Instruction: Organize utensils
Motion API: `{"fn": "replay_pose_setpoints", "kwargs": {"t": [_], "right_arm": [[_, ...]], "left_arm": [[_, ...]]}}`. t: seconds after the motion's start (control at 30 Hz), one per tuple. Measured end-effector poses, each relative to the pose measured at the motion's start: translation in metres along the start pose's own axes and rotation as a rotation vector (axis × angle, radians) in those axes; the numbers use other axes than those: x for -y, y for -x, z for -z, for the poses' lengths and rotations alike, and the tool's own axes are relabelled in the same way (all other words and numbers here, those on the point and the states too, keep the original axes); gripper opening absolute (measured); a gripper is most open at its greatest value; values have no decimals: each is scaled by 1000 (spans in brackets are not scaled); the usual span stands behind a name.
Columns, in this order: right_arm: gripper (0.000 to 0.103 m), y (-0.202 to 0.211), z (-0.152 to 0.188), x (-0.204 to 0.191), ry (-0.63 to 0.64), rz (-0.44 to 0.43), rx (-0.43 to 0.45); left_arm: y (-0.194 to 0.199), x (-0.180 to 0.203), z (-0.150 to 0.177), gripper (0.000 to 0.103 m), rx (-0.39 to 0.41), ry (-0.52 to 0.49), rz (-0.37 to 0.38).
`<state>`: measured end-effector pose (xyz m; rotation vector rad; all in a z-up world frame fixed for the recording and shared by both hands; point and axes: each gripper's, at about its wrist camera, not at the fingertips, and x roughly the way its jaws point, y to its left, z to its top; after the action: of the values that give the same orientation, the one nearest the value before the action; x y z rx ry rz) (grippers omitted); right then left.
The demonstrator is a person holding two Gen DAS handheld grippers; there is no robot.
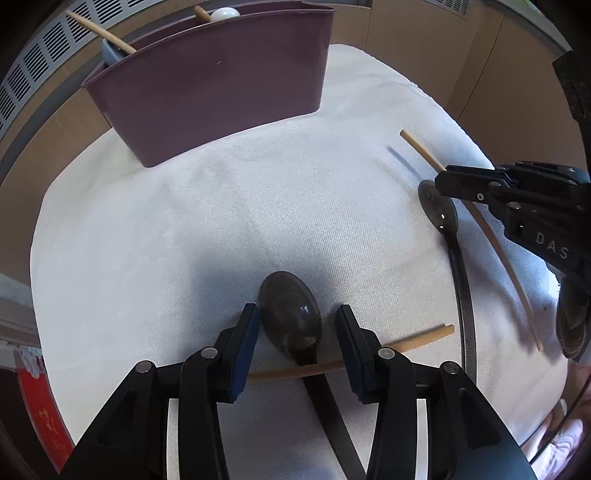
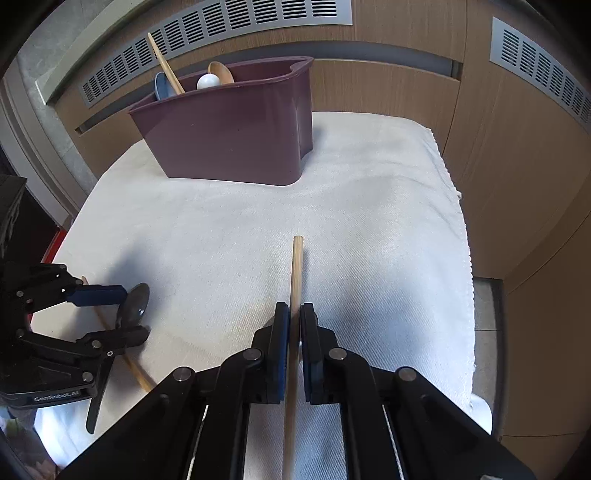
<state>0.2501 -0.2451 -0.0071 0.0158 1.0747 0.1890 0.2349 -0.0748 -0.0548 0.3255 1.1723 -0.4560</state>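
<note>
A dark metal spoon (image 1: 290, 314) lies on the white cloth (image 1: 184, 229), its bowl between the pads of my left gripper (image 1: 297, 308). The jaws stand open, the right pad clear of the bowl. A wooden chopstick (image 1: 424, 336) lies across under the spoon's neck. My right gripper (image 2: 294, 314) is shut on another wooden chopstick (image 2: 296, 266), whose far tip hangs above the cloth and throws a shadow. A second dark spoon (image 1: 439, 210) lies just below that gripper. The purple holder (image 2: 236, 136) stands at the back with a blue spoon, a white spoon, a wooden spoon and a chopstick in it.
The cloth ends at a fringed edge (image 2: 467, 258) on the right. Wooden wall panels with metal vent grilles (image 2: 221, 26) rise close behind the holder. A red object (image 1: 40, 417) sits below the cloth's left edge.
</note>
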Motion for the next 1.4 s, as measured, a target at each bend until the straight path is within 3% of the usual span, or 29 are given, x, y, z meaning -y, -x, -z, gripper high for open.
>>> {"fn": "replay_pose_setpoints", "kwargs": {"t": [0.07, 0.13, 0.2, 0.43, 0.6, 0.83, 0.9, 1.1, 1.17, 1.23, 1.4], "right_arm": [[6, 1, 2, 2, -19, -13, 1], [6, 4, 4, 4, -44, -37, 6], [6, 12, 5, 3, -51, -42, 26], [6, 57, 5, -14, -14, 4, 133], [6, 87, 2, -31, 10, 2, 206], [6, 115, -3, -54, 82, 5, 276], [6, 109, -4, -53, 106, 5, 251], [13, 50, 8, -57, 201, -11, 63], [19, 29, 7, -60, 203, 1, 26], [34, 9, 4, -61, 195, 31, 7], [35, -20, -1, -59, 172, 37, -46]], "left_arm": [[1, 2, 0, 43, 18, -8, -2], [-1, 2, -6, 35, 31, -10, -4], [6, 3, -1, 35, 57, -4, -26], [79, -13, 20, 35, 288, 115, 14], [121, -8, 31, 34, 426, 130, 4], [154, -7, 42, 29, 499, 131, -4], [155, -8, 42, 25, 497, 139, -6], [145, -13, 45, 24, 483, 158, 2], [139, -14, 45, 23, 466, 160, 12], [132, -14, 44, 23, 449, 159, 19], [117, -16, 44, 23, 410, 166, 46]]}}
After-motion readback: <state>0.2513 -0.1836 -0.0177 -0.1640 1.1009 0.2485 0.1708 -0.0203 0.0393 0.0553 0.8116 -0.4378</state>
